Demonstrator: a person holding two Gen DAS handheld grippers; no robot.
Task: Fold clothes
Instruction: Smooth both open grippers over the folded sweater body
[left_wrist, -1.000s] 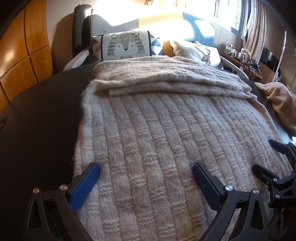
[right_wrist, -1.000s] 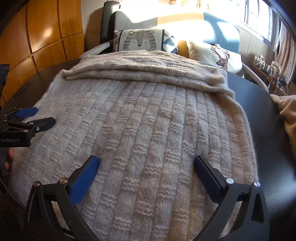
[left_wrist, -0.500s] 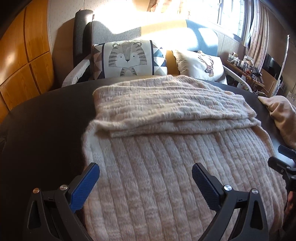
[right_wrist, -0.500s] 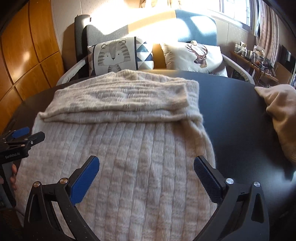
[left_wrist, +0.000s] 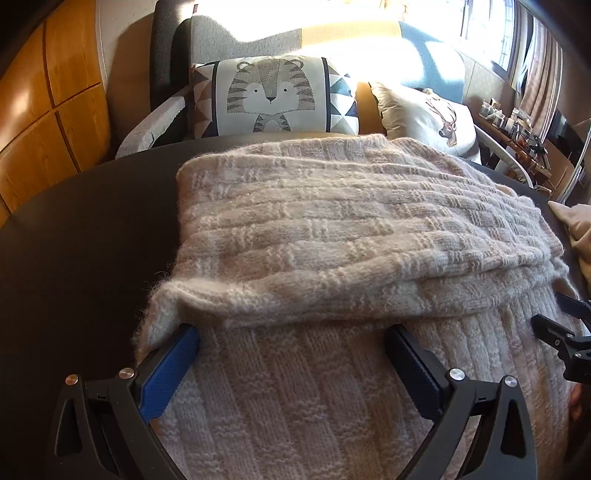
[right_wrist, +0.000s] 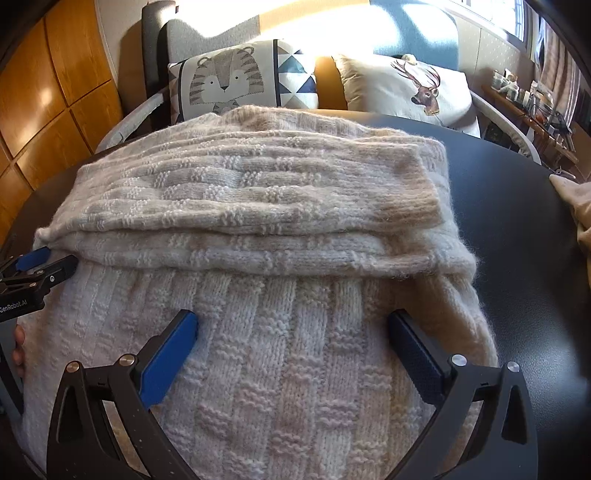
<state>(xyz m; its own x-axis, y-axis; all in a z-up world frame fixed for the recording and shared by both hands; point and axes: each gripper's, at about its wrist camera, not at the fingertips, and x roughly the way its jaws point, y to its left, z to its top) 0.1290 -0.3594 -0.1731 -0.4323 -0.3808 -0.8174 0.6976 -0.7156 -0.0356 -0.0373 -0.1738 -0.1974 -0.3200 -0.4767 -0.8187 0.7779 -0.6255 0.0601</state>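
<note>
Wool sweater (left_wrist: 332, 236): soft, cream, on the dark table (left_wrist: 74, 240); its long way runs from 6 to 12 o'clock.
Fold: the far part lies doubled back, edge at 12 o'clock, just past both jaws.
Left gripper (left_wrist: 291, 360): jaws wide open, holding nothing, over the left side.
Right gripper (right_wrist: 291, 349): jaws wide open too, over the right side.
Nearer: both look equally close.
Pose: both low, pointing at 12 o'clock.

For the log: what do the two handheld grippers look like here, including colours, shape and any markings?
Both are alike: the left gripper and right gripper have black angular frames with triangular cut-outs and silver screw heads. On each, one finger pad is bright blue and ribbed; the other looks darker. Seen from the right wrist, the left gripper's body carries white "GenRobot.AI" lettering. No cables or sleeves are visible.
</note>
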